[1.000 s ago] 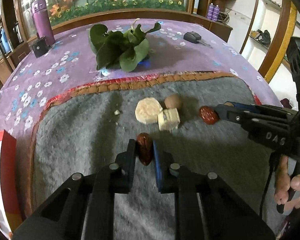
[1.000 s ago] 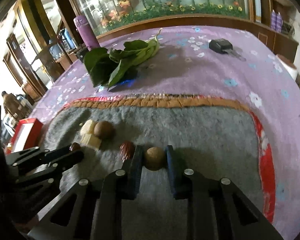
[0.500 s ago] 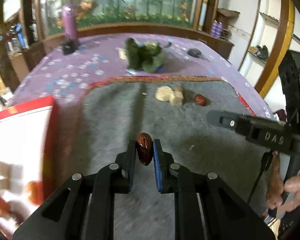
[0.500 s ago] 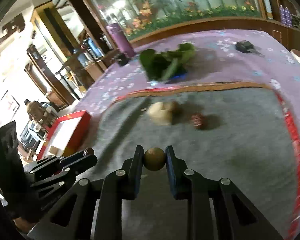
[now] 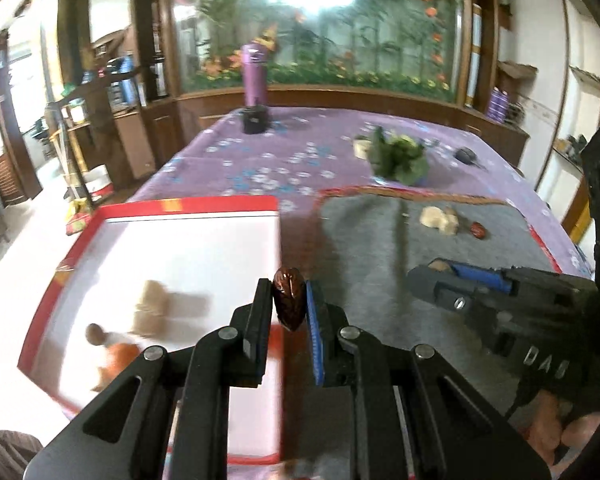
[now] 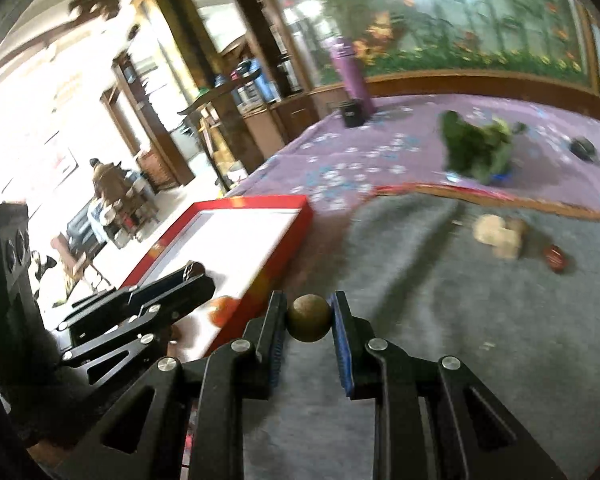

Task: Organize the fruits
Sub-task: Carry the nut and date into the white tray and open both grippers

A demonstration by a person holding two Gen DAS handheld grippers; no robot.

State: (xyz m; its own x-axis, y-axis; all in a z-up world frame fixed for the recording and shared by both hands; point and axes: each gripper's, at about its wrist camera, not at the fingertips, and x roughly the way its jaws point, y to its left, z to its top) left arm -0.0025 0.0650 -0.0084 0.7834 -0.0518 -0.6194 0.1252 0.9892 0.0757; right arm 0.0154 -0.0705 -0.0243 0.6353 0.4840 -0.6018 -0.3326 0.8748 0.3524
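A glossy, dark red, wrinkled oval date (image 5: 289, 303) is clamped upright between the black and blue-padded fingers of the left gripper (image 5: 288, 312), held in the air above the right rim of a shallow red-edged tray (image 5: 188, 203) with a smooth white floor. Blurred in the tray's near left corner are seen pale tan blocks (image 5: 150, 307), a small brown ball (image 5: 94, 333) and an orange fruit (image 5: 118, 362).

A round, matte, olive-brown fruit (image 6: 309, 318) is gripped between the fingers of the right gripper (image 6: 309, 322), held above a fuzzy grey mat (image 6: 440, 320) just right of the tray. The mat is edged with a red and gold braided border and lies over a purple flowered tablecloth (image 5: 284, 160).

Near the mat's far right corner are seen a pale, lumpy slice cluster (image 5: 439, 219) and, just beside it, another red date (image 5: 479, 230). Beyond the mat's far edge, a bunch of crumpled green leaves (image 5: 398, 156) lies on the cloth. Toward the table's far edge stand a tall purple bottle (image 5: 255, 76) and a small black box (image 5: 255, 120); a dark key fob (image 5: 465, 155) is seen by the right edge.
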